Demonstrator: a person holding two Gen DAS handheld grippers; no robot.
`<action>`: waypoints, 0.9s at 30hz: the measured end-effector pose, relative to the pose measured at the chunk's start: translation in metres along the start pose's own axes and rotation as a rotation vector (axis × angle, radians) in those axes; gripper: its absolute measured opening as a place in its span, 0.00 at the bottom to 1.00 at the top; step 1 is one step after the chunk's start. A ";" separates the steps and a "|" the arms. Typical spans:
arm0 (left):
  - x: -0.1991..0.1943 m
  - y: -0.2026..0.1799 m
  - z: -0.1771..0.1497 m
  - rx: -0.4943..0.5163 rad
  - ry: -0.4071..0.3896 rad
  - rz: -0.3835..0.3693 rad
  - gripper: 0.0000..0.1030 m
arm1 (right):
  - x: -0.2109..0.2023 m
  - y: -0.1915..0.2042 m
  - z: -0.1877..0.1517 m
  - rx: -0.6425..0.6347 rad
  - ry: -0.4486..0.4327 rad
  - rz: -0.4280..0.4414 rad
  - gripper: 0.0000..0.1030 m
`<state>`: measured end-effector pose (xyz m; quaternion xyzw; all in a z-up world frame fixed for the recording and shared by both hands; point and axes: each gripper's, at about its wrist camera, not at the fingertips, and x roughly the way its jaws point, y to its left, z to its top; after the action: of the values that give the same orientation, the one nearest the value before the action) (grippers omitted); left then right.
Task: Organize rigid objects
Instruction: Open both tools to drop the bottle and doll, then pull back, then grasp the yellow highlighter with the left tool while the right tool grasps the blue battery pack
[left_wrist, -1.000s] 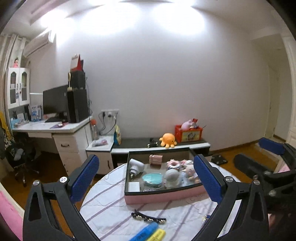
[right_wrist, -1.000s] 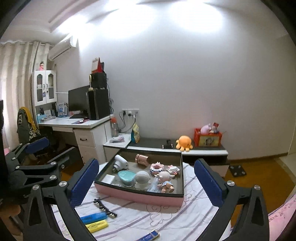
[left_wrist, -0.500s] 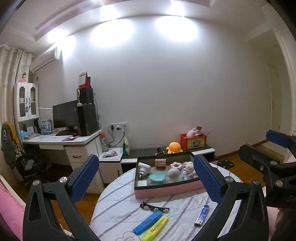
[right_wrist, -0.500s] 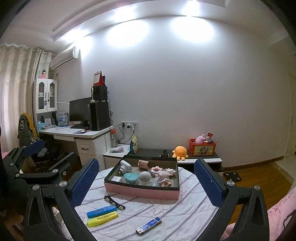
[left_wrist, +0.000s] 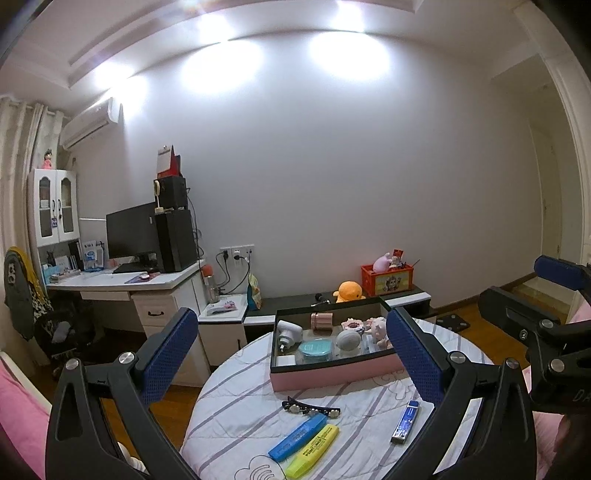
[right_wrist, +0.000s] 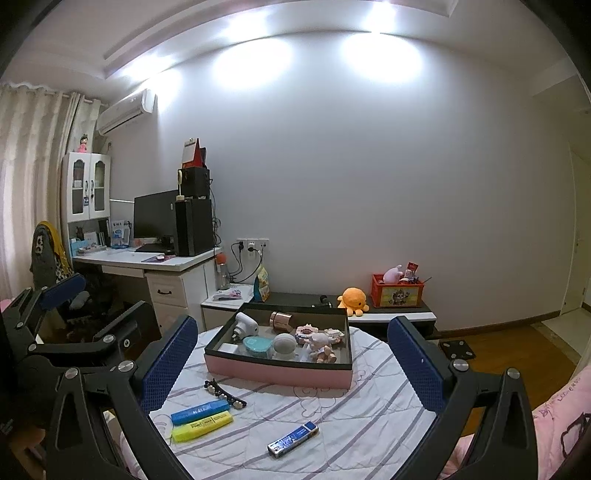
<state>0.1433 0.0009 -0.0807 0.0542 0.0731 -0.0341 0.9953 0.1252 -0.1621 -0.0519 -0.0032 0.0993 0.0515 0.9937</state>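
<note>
A pink box (left_wrist: 334, 371) (right_wrist: 277, 371) with a dark inside stands on the round table; it holds a white plug, a teal tin, a copper cylinder and small figures. In front of it lie a black hair clip (left_wrist: 310, 404) (right_wrist: 224, 393), a blue highlighter (left_wrist: 297, 435) (right_wrist: 199, 410), a yellow highlighter (left_wrist: 312, 450) (right_wrist: 202, 426) and a small blue case (left_wrist: 405, 421) (right_wrist: 293, 439). My left gripper (left_wrist: 291, 347) and right gripper (right_wrist: 291, 350) both hang open above the table, well back from the objects, holding nothing.
The round table (right_wrist: 369, 424) wears a white cloth with purple stripes. Behind it stand a desk with a monitor (right_wrist: 155, 218), a low dark shelf (right_wrist: 388, 314) with an orange plush and a red crate. Pink bedding (right_wrist: 554, 424) lies at the right.
Both grippers have pulled back and risen away from the table. The box looks smaller, and the highlighters, hair clip and blue case have come fully into view.
</note>
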 end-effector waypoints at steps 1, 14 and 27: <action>0.001 0.000 -0.001 0.001 0.004 -0.001 1.00 | 0.001 0.000 -0.001 -0.001 0.003 -0.001 1.00; 0.051 0.017 -0.050 -0.028 0.221 -0.020 1.00 | 0.047 0.001 -0.038 -0.008 0.167 -0.040 1.00; 0.101 0.033 -0.131 -0.001 0.486 -0.013 1.00 | 0.149 -0.002 -0.143 0.076 0.560 -0.023 1.00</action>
<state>0.2266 0.0419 -0.2210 0.0600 0.3106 -0.0262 0.9483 0.2425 -0.1513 -0.2211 0.0190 0.3716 0.0336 0.9276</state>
